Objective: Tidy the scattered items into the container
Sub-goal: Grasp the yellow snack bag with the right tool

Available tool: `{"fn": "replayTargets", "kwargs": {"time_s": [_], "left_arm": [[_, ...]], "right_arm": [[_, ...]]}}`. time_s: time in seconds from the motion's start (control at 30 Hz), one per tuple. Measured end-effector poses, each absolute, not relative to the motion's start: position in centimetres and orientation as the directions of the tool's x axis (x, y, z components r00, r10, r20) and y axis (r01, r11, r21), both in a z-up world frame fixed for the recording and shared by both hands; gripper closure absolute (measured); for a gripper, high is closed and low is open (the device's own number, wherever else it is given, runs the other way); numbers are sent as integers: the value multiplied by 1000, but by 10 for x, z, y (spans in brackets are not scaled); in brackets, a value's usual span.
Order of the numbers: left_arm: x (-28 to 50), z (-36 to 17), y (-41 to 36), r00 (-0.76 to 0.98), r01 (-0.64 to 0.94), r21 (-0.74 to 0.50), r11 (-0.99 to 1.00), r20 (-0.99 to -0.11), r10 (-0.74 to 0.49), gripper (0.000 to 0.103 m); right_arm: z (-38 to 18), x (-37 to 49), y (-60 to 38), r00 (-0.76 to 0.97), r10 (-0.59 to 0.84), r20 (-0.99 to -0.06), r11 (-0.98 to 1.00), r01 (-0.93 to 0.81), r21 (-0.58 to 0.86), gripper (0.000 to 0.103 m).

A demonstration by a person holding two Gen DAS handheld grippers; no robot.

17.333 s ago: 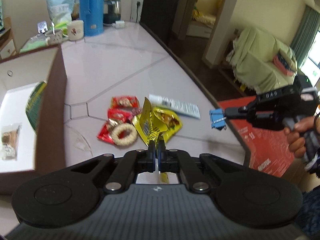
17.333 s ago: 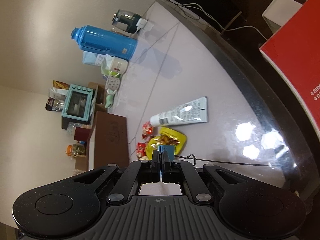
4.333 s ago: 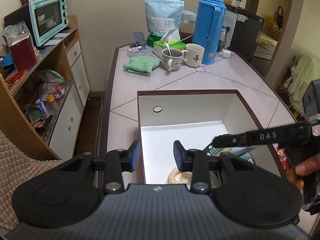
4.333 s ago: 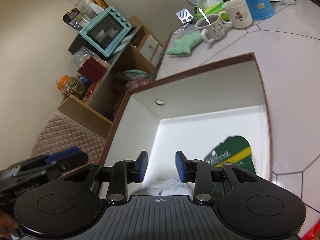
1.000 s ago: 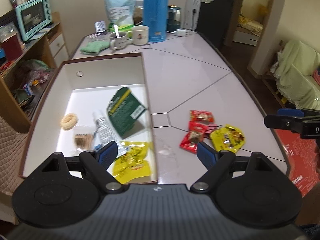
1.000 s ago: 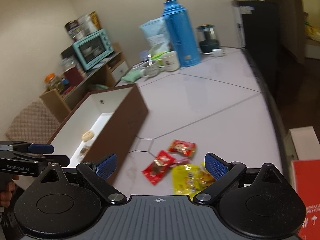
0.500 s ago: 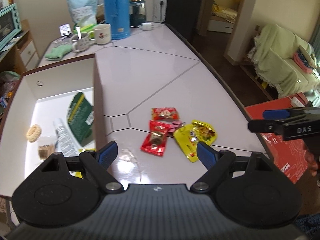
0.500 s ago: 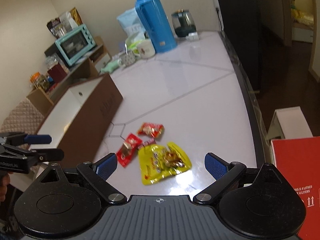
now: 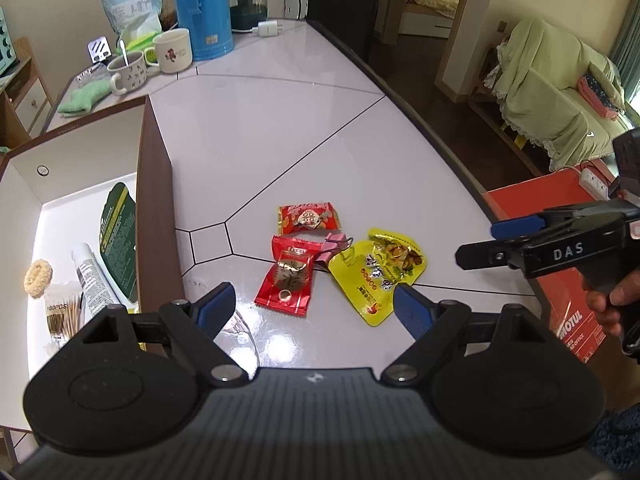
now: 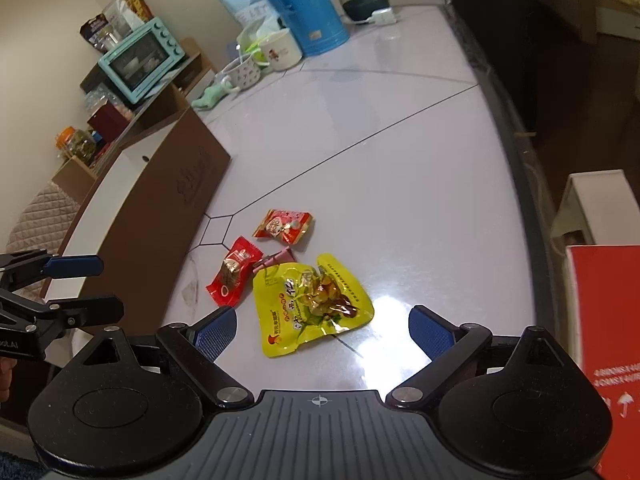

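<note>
Two red snack packets (image 9: pixel 310 218) (image 9: pixel 290 276), a pink binder clip (image 9: pixel 334 246) and a yellow snack packet (image 9: pixel 380 272) lie together on the white table. My left gripper (image 9: pixel 314 306) is open just short of the lower red packet. My right gripper (image 10: pixel 322 330) is open just short of the yellow packet (image 10: pixel 312 304). Nothing is between the fingers of either one. The brown box (image 9: pixel 156 200) stands to the left and holds a green packet (image 9: pixel 118 240), a tube (image 9: pixel 90 280), a ring biscuit (image 9: pixel 38 284) and a toothpick pack (image 9: pixel 60 316).
A blue thermos (image 9: pixel 202 8), two mugs (image 9: pixel 172 54), a green cloth (image 9: pixel 82 98) and a kettle (image 9: pixel 246 0) stand at the table's far end. The table's dark edge (image 9: pixel 440 144) runs along the right. A red carton (image 9: pixel 560 280) sits below that edge.
Both grippers have moved in closer to the packets on the table, and the left view has swung further away from the box. Both stay open.
</note>
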State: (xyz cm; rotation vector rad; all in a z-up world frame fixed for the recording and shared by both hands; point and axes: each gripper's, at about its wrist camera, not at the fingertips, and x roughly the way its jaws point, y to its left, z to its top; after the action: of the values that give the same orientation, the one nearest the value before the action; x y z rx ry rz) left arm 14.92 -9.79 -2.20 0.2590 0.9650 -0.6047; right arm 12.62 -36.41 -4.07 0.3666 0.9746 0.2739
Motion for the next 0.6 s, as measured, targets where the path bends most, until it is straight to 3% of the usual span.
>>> {"fn": "replayTargets", "kwargs": {"time_s": [0.43, 0.5, 0.6], "left_arm": [[167, -40, -105, 369, 586, -77, 807, -862, -349, 20], [169, -41, -105, 365, 584, -78, 808, -864, -347, 20], [171, -43, -104, 362, 579, -79, 811, -866, -343, 20]], "right_arm": [[-88, 179, -330, 458, 375, -806, 923, -265, 279, 7], [-93, 180, -322, 457, 359, -814, 923, -304, 237, 36], [-102, 181, -315, 443, 340, -830, 921, -334, 200, 36]]}}
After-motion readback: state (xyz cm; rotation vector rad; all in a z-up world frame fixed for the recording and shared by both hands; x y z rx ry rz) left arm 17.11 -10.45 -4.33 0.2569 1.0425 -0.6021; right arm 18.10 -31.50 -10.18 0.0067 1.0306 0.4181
